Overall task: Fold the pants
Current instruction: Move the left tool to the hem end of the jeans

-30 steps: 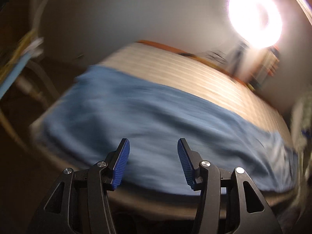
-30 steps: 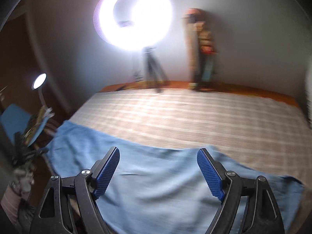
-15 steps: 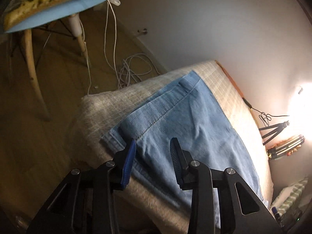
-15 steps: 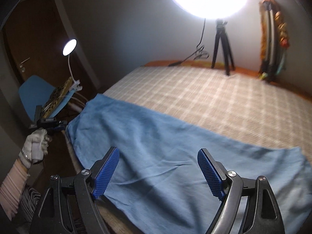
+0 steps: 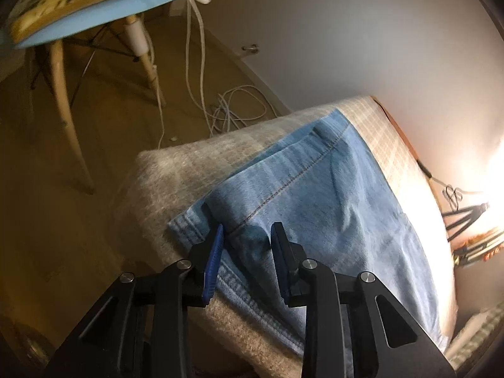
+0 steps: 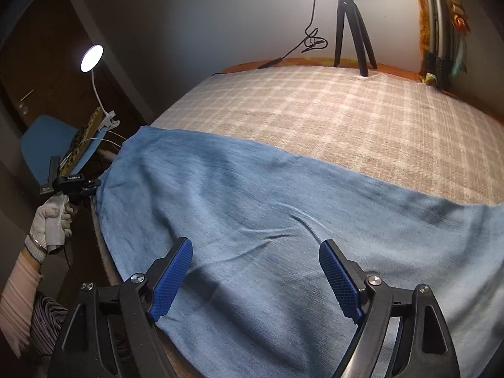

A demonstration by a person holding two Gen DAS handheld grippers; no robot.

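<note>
Light blue denim pants (image 6: 252,195) lie flat across the front of a bed with a checked beige cover (image 6: 315,104). In the left wrist view my left gripper (image 5: 247,230) sits at the near corner of the pants (image 5: 330,195), by the stitched hem. Its jaws are closing and a raised fold of denim is bunched between the pads. The right wrist view shows that gripper (image 6: 75,186) at the pants' left end, held by a gloved hand (image 6: 52,217). My right gripper (image 6: 255,245) hovers open just over the middle of the pants, near the bed's front edge, with nothing between its fingers.
A blue chair (image 5: 94,15) with a patterned cushion stands left of the bed, with white cables (image 5: 233,107) on the wooden floor. A clip lamp (image 6: 92,58) glows by the chair. A black tripod (image 6: 349,22) under a ring light stands at the bed's far edge.
The left gripper swung to the pants' end and came down on the hem corner, its jaws narrowing around a fold. The right gripper sank closer to the pants and stayed wide.
</note>
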